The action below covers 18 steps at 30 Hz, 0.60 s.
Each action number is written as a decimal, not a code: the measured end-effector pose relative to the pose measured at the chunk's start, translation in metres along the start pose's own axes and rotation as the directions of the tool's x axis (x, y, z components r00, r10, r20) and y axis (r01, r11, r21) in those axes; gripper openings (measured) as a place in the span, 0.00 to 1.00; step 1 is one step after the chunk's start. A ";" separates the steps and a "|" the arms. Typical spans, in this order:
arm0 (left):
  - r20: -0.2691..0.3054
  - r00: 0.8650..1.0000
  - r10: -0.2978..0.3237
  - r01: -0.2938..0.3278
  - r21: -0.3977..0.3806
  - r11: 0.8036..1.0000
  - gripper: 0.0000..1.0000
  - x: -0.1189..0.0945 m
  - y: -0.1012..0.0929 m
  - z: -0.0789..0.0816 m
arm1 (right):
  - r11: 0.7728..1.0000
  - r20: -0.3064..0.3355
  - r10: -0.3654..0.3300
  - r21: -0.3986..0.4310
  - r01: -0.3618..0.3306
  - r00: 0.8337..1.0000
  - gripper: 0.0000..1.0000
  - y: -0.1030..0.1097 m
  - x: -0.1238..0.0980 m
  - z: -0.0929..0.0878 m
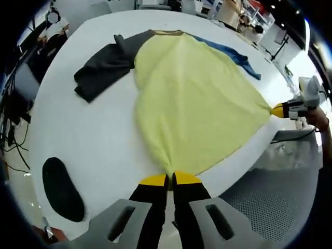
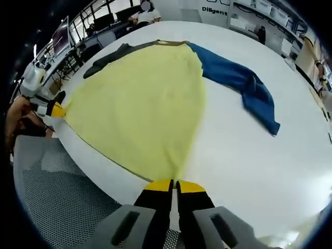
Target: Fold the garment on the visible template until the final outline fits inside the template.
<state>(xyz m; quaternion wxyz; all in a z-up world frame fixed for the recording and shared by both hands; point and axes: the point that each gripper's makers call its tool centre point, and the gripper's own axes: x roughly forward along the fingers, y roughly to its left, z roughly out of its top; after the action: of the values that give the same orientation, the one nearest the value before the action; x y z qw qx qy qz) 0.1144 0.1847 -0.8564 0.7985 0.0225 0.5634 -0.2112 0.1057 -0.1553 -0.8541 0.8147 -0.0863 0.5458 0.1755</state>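
A shirt with a pale yellow body (image 1: pixel 192 98) (image 2: pixel 145 104), a dark grey sleeve (image 1: pixel 104 65) (image 2: pixel 106 59) and a blue sleeve (image 2: pixel 241 83) (image 1: pixel 236 56) lies spread on a white table (image 1: pixel 98 145). My left gripper (image 1: pixel 170 179) is shut on one bottom hem corner of the shirt. My right gripper (image 2: pixel 174 182) is shut on the other hem corner, and it comes into the left gripper view at the right edge (image 1: pixel 280 110). The left gripper comes into the right gripper view at the left (image 2: pixel 56 109). The hem is stretched between them along the table's near edge.
A black oval patch (image 1: pixel 62 189) lies on the table to the left of my left gripper. A grey mesh surface (image 2: pixel 57 192) sits below the table edge. Desks, monitors and seated people (image 2: pixel 142 13) line the background.
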 end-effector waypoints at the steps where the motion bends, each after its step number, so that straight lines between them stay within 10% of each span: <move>1: -0.007 1.000 -0.003 0.003 0.004 1.000 0.03 0.000 -0.002 -0.002 | 1.000 -0.006 0.002 -0.001 -0.002 1.000 0.00 0.000 0.000 -0.001; 18: -0.053 0.998 0.032 -0.030 0.035 0.999 0.03 0.000 -0.004 -0.015 | 0.997 -0.097 0.050 -0.045 -0.054 0.994 0.00 0.006 0.004 -0.021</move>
<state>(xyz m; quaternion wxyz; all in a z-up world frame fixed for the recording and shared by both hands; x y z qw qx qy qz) 0.0995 0.1857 -0.8616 0.7858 0.0506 0.5803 -0.2077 0.0865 -0.1564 -0.8654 0.7805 -0.1000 0.5819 0.2054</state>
